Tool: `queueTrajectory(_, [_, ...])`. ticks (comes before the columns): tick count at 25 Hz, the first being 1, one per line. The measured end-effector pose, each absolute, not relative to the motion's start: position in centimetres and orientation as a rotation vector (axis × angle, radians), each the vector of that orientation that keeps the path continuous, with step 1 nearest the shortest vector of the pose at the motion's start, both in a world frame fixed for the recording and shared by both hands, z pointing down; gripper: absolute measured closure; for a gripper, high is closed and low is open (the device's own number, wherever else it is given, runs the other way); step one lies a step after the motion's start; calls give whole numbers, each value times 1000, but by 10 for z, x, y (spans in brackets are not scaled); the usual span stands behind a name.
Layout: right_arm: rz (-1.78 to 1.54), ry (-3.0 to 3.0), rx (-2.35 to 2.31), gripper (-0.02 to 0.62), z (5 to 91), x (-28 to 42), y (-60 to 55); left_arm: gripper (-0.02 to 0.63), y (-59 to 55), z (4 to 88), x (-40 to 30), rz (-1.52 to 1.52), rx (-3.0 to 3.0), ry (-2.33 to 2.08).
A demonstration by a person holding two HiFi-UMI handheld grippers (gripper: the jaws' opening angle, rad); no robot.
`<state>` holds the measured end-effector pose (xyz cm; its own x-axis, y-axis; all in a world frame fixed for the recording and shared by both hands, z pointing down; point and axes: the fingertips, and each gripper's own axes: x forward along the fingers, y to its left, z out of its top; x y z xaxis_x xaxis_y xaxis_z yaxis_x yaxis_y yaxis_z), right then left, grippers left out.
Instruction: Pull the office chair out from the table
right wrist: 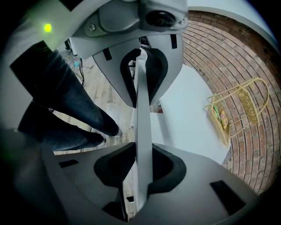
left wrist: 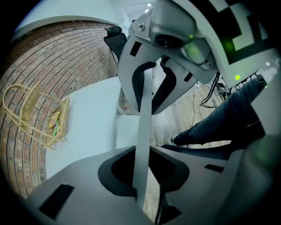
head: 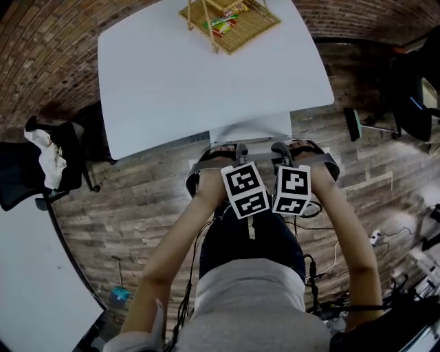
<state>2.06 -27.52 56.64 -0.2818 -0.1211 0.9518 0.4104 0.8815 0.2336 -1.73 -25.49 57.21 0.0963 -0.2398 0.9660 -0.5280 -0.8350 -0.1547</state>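
Clamped with the left gripper (head: 240, 150) on the thin pale top edge of the backrest (left wrist: 144, 118), pads pressing both faces, nothing else in the jaws. Same with the right gripper (head: 282, 148): pinching that same edge just beside the left one, both pointing steeply down. Reads as the pull step, with the grip made on both sides. Found the office chair (head: 251, 132) close against the near edge of the white table (head: 172, 75), with armrests (head: 194, 180) either side of the hands and the person's legs right behind. Judging by that, little or none of the travel done. Next: draw straight back toward the body, hands level and together, to avoid swivelling the chair or slipping off the thin edge. Needs a step back for room. Basket (head: 230, 20) on the far tabletop, well clear.
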Motion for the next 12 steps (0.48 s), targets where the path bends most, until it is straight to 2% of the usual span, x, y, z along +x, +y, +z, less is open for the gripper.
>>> queueTrajectory(12, [-608, -1789, -386, 505, 567, 67, -198, 520, -171, 575, 32, 1748, 2002, -888])
